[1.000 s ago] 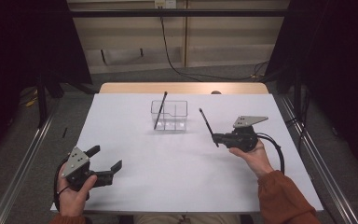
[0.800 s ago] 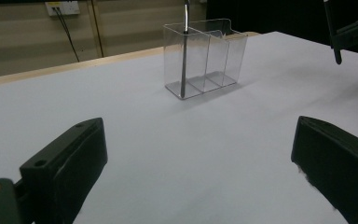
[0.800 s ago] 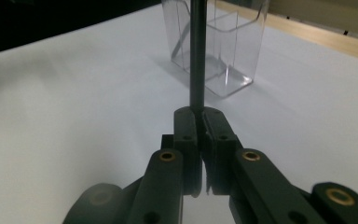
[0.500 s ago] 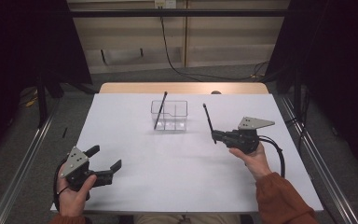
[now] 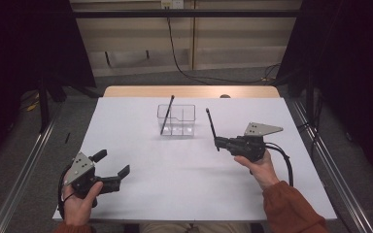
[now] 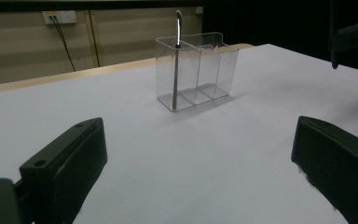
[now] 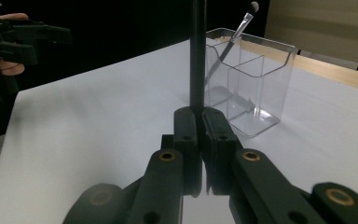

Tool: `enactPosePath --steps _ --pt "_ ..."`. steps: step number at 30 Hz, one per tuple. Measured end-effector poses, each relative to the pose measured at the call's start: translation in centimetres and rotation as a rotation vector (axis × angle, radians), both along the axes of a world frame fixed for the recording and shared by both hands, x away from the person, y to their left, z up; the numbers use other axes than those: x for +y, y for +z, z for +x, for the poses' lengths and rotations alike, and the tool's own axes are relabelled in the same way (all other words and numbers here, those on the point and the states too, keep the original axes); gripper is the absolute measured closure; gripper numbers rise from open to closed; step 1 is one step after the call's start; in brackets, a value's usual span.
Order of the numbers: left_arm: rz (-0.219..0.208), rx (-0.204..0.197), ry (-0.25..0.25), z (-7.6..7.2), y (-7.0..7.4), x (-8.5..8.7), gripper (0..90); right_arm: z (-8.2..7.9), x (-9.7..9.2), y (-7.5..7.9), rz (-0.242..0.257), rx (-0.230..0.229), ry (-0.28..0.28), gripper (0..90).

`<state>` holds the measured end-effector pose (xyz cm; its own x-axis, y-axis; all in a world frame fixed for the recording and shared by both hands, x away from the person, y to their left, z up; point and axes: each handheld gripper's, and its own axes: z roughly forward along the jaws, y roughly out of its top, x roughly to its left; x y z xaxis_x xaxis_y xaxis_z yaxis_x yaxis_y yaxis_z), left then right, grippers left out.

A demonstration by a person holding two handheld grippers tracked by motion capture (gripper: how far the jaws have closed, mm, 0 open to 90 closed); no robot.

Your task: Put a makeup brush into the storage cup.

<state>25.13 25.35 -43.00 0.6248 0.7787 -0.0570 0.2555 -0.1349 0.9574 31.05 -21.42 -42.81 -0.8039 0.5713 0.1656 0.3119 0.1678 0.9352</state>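
Your right gripper (image 5: 218,141) has its fingers (image 7: 186,135) clamped on a thin dark brush (image 5: 210,122), whose long axis stands near upright, free end up, just right of the clear plastic three-compartment holder (image 5: 184,116) on the white table (image 5: 184,179). A second dark brush (image 5: 167,114) leans in the holder's left compartment. Your left gripper (image 5: 111,167) rests low, near the table's front left, fingers (image 6: 70,163) spread wide, empty.

- A white-topped rectangular table (image 5: 141,141) with a pale wooden far edge.
- A clear plastic divided organiser (image 5: 177,120) stands on it toward the far side, near the middle.
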Motion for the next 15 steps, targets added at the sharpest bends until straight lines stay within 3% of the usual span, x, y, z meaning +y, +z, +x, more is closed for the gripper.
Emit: enactPosePath --steps 6,10,15 --pt "-0.029 -0.003 -0.021 0.1 0.3 -0.8 3.4 -0.1 0.6 -0.1 0.01 0.008 0.019 84.9" --pt "-0.011 -0.002 -0.051 0.2 0.4 -1.7 3.4 -0.3 1.0 0.0 -0.005 0.003 0.024 84.9" --pt "-0.032 0.003 -0.065 0.2 0.7 -2.5 3.2 -0.5 1.2 0.2 0.014 0.005 0.029 84.9"
